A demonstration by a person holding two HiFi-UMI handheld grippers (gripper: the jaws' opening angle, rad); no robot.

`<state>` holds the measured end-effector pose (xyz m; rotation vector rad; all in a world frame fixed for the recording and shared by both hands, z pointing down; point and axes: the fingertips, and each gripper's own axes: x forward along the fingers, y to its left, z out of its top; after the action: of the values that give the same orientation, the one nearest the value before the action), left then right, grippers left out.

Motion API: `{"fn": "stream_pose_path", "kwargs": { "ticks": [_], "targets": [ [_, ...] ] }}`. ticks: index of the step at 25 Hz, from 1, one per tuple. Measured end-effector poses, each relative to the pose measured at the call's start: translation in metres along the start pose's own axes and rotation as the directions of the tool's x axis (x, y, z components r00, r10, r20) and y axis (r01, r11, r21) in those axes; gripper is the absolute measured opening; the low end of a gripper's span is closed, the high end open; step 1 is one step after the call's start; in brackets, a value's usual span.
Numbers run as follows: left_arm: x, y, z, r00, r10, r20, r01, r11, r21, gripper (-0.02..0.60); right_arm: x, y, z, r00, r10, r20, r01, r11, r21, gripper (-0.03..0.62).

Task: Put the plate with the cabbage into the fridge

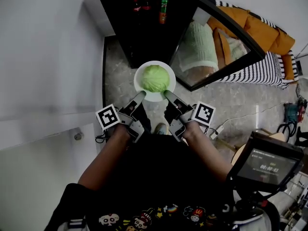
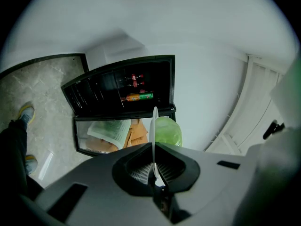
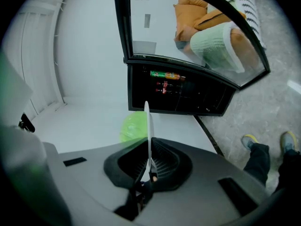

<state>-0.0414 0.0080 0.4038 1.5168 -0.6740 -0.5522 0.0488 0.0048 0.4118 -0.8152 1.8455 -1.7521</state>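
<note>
A round white plate (image 1: 144, 93) carries a pale green cabbage (image 1: 156, 78) and hangs in the air just in front of the open black fridge (image 1: 144, 23). My left gripper (image 1: 140, 96) is shut on the plate's near-left rim, my right gripper (image 1: 168, 95) is shut on its near-right rim. In the left gripper view the plate (image 2: 154, 126) shows edge-on between the jaws, with the cabbage (image 2: 168, 131) to its right. In the right gripper view the plate (image 3: 147, 126) also stands edge-on and the cabbage (image 3: 133, 126) lies to its left.
The fridge's glass door (image 1: 226, 47) stands swung open to the right. Red and green bottles (image 1: 163, 9) stand on a shelf inside. A white wall (image 1: 48, 57) runs along the left. A cable (image 1: 250, 114) lies on the marble floor at the right. A person's shoes (image 3: 265, 140) show below.
</note>
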Motion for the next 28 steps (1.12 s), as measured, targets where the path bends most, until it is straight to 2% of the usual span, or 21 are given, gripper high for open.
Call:
{"fn": "stream_pose_path", "kwargs": {
  "ticks": [21,28],
  "targets": [
    [0.001,-0.002,0.008,1.0,0.006,-0.006,-0.006,1.0,-0.016,0.015,0.008,0.002,0.002,1.0,0.005,0.019,-0.005,1.0,0.015,0.023],
    [0.019,0.001,0.067,0.999,-0.002,-0.055,0.0,1.0,-0.03,0.015,0.063,0.006,0.017,0.997,-0.026,0.067,0.024,0.999,0.022,0.023]
  ]
}}
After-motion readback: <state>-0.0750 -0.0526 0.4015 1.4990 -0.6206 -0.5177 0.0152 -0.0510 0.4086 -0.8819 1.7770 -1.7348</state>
